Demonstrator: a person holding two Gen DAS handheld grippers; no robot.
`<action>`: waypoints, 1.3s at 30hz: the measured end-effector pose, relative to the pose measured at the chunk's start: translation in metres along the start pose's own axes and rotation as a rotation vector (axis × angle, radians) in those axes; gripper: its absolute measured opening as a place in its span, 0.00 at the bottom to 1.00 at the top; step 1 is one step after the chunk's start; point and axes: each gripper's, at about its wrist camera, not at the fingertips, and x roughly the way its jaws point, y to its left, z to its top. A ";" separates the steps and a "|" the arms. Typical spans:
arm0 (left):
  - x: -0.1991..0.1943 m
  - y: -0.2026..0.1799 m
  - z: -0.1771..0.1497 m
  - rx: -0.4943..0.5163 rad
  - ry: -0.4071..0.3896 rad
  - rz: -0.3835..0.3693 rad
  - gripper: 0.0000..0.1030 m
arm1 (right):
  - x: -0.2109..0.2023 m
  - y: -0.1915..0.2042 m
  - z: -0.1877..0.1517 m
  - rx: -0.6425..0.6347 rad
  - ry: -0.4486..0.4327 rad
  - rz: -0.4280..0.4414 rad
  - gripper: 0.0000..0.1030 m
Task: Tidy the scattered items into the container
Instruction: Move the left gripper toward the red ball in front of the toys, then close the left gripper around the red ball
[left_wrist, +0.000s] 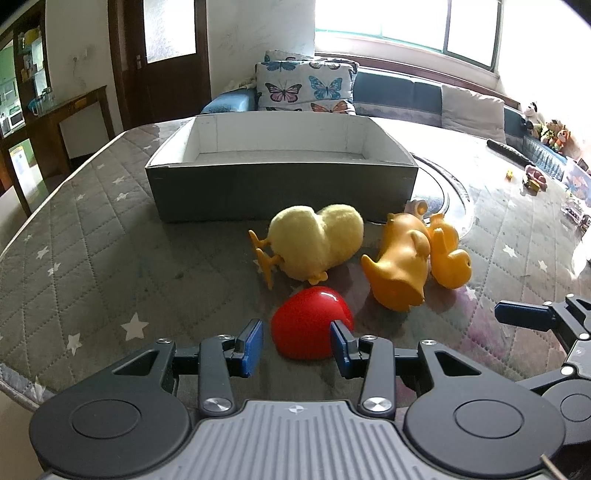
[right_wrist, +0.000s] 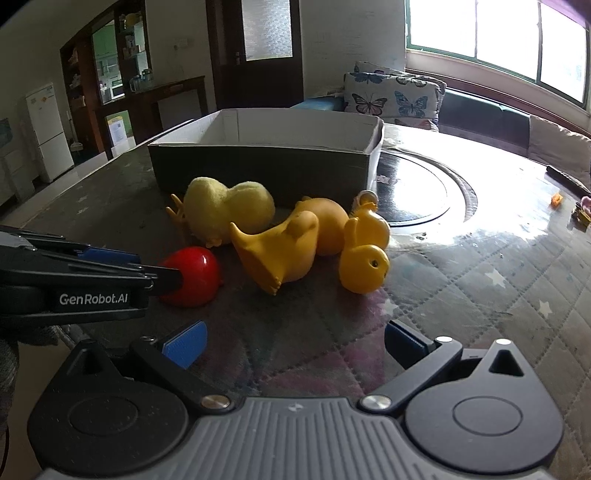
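A red heart-shaped toy lies on the quilted table between the fingers of my left gripper. The right pad touches it and a small gap shows at the left pad, so the jaws are open around it. It also shows in the right wrist view, with the left gripper coming in from the left. Behind it lie a fluffy yellow chick, a large orange rubber duck and a small orange duck. The grey open box stands beyond them. My right gripper is wide open and empty above the table.
The table has a quilted star-pattern cover and a dark round inset right of the box. Small toys and a dark remote lie at the far right. A sofa with butterfly cushions stands behind the table.
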 end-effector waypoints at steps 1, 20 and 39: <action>0.000 0.000 0.001 -0.001 0.000 0.000 0.41 | 0.000 0.001 0.001 -0.003 0.000 0.004 1.00; -0.001 0.017 0.011 -0.044 0.009 -0.048 0.41 | 0.009 0.028 0.008 -0.084 -0.003 0.108 0.99; 0.001 0.024 0.017 -0.013 0.039 -0.125 0.41 | 0.024 0.055 0.014 -0.152 0.000 0.195 0.88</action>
